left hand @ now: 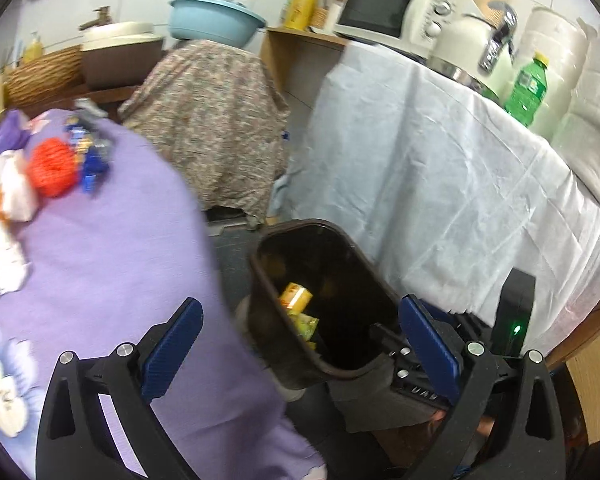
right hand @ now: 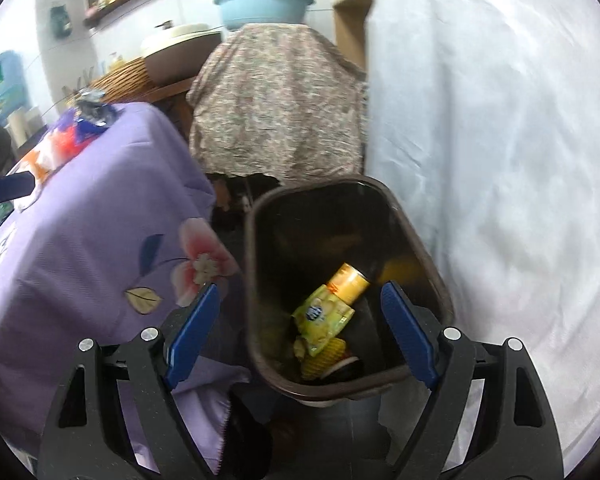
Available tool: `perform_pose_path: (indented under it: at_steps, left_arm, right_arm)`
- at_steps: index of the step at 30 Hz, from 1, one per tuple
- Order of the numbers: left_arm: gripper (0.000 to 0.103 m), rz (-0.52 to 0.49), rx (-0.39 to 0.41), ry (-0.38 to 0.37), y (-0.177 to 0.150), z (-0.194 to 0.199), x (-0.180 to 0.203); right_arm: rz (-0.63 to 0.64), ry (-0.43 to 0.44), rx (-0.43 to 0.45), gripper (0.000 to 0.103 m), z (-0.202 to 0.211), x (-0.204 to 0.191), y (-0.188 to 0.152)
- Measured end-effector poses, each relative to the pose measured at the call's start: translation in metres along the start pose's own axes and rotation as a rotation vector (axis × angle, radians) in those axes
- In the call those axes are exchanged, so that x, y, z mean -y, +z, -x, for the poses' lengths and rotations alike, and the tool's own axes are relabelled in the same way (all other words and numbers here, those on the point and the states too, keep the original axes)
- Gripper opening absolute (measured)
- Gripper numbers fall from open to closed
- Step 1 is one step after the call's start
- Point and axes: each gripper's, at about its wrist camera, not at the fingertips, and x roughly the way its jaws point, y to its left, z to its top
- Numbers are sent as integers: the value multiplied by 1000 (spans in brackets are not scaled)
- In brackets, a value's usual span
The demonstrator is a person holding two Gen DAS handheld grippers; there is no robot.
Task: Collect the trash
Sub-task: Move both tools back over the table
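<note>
I am looking into a cramped kitchen corner. On my left stands a table under a purple floral cloth (left hand: 100, 248), and on top of it lie the leftovers: a red crumpled wrapper (left hand: 54, 168), blue wrappers (left hand: 94, 160) just beside it, and white crumpled tissues (left hand: 0, 256) nearer the left edge. To the right hangs a pale blue sheet (left hand: 440, 168) over a counter that carries a white microwave (left hand: 384, 12), a cream kettle (left hand: 472, 44) and a green bottle (left hand: 526, 88). Between the two, further back, a patterned cloth (left hand: 212, 120) covers some piece of furniture (a light blue basin (left hand: 216, 18) sits on it).

On the dark floor, between table and sheet, stands the brown trash bin (right hand: 440, 280). Inside it I see an orange can (right hand: 348, 282), a yellow snack packet (right hand: 324, 316) against it, and what seems to be a dark lid at the bottom, though blur makes that unsure.

My left gripper (left hand: 300, 344) hovers over the table's edge and the bin, fingers spread wide, nothing between them. My right gripper (right hand: 300, 332) hangs directly above the bin's mouth, its blue pads (right hand: 408, 332) also wide apart and empty.
</note>
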Motion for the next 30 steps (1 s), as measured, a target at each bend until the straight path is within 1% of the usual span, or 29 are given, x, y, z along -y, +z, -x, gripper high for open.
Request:
perform_pose_path:
  at_steps: [3, 5, 7, 10, 15, 17, 19, 24, 27, 30]
  left_arm:
    - [97, -14, 31, 57, -7, 24, -19]
    - [97, -26, 54, 103, -11, 39, -33]
    - [97, -33, 68, 154, -15, 53, -47]
    - [97, -33, 77, 215, -21, 72, -69]
    - [97, -15, 74, 346, -34, 103, -113]
    - [97, 4, 66, 408, -38, 114, -135]
    - [97, 32, 69, 457, -40, 126, -158]
    - [97, 98, 85, 519, -47, 154, -203]
    - [97, 110, 83, 552, -51, 163, -219]
    - [97, 118, 68, 562, -55, 164, -235]
  right_arm:
    - [39, 12, 17, 83, 5, -19, 8]
    - [54, 37, 22, 87, 8, -31, 16]
    - [73, 84, 25, 88, 13, -47, 24]
    - [117, 128, 27, 91, 17, -71, 34]
    - [207, 257, 14, 91, 24, -126, 51]
    - [256, 321, 10, 91, 25, -154, 59]
    - [307, 359, 12, 91, 26, -178, 62]
    - [448, 426, -8, 91, 20, -239, 71]
    - [470, 481, -43, 91, 10, -264, 79]
    - [473, 524, -90, 91, -4, -288, 90]
